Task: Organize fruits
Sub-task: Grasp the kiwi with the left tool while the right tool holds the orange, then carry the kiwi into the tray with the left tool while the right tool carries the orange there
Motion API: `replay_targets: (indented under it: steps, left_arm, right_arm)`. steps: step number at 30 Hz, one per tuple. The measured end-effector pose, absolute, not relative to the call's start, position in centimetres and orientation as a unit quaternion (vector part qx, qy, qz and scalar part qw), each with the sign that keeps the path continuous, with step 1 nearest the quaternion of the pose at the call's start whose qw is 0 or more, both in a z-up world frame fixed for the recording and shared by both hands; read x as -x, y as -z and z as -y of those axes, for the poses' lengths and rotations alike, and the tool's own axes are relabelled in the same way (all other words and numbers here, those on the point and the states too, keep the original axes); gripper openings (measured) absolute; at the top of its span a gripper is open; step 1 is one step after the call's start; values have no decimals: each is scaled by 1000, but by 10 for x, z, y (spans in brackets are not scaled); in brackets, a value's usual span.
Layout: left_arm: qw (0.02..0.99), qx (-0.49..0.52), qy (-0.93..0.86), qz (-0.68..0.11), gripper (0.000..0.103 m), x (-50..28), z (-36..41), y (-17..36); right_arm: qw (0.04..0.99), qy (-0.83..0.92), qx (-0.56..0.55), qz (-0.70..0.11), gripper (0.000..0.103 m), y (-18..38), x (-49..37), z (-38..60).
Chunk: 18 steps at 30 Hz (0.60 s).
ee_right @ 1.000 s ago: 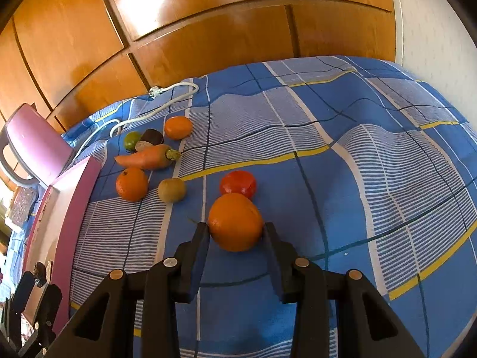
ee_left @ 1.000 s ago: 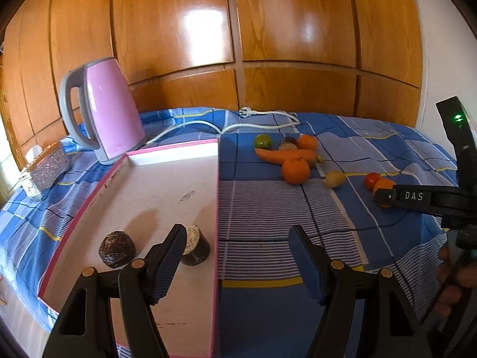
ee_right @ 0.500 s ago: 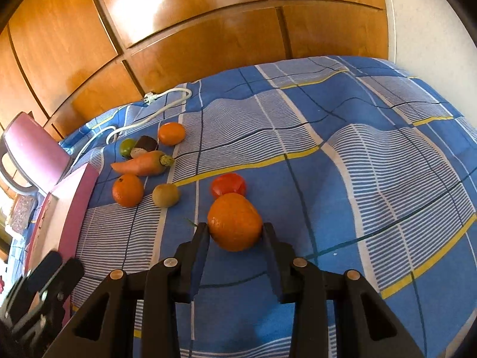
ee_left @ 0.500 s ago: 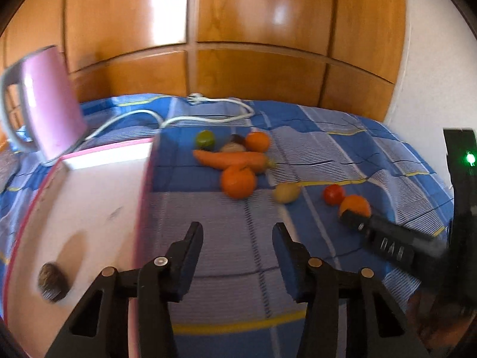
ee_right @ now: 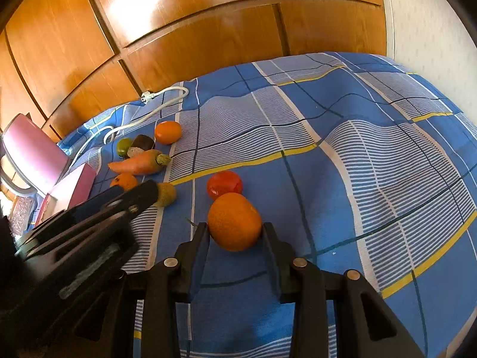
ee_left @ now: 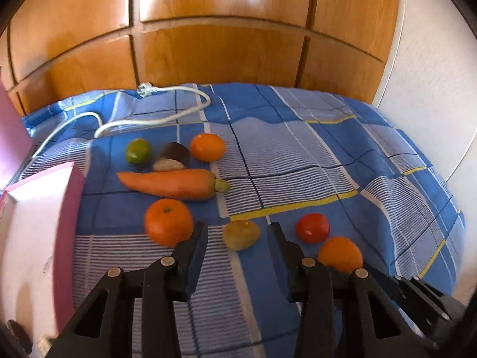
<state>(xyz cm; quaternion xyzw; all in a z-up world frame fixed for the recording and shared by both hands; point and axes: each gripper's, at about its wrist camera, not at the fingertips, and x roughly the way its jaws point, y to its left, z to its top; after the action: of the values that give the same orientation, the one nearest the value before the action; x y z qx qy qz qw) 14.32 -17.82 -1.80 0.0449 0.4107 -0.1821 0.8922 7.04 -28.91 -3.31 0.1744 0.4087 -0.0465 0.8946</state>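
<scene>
Fruit lies scattered on a blue checked cloth. My left gripper is open, its fingers either side of a small yellow-green fruit just ahead. An orange, a carrot, a lime and another orange lie beyond. My right gripper is closed around a large orange resting on the cloth, with a red tomato just behind it. The left gripper's body shows at the left of the right wrist view.
A pink-edged white tray sits at the left, a pink kettle behind it. A white power cord runs along the back. A dark brown item lies among the fruit. Wooden panels stand behind, a white wall on the right.
My left gripper has swung right from over the tray to the yellow-green fruit. My right gripper has stayed around the large orange.
</scene>
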Motion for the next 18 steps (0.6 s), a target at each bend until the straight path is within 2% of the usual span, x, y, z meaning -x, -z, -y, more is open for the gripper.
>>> replay_targets:
  steps: [3, 4, 5, 18]
  left_arm:
    - [888, -44, 171, -425, 42, -153, 181, 28]
    - [885, -37, 168, -432, 38, -156, 181, 32]
    - [885, -30, 166, -433, 29, -157, 180, 34]
    - [925, -32, 104, -365, 29, -103, 141, 9]
  right_arm:
    - [894, 46, -174, -409, 36, 33, -70, 289]
    - [895, 47, -172, -410, 36, 33, -70, 288]
    - [895, 48, -170, -410, 36, 33, -71, 288]
    - [898, 44, -154, -410, 36, 33, -72, 281]
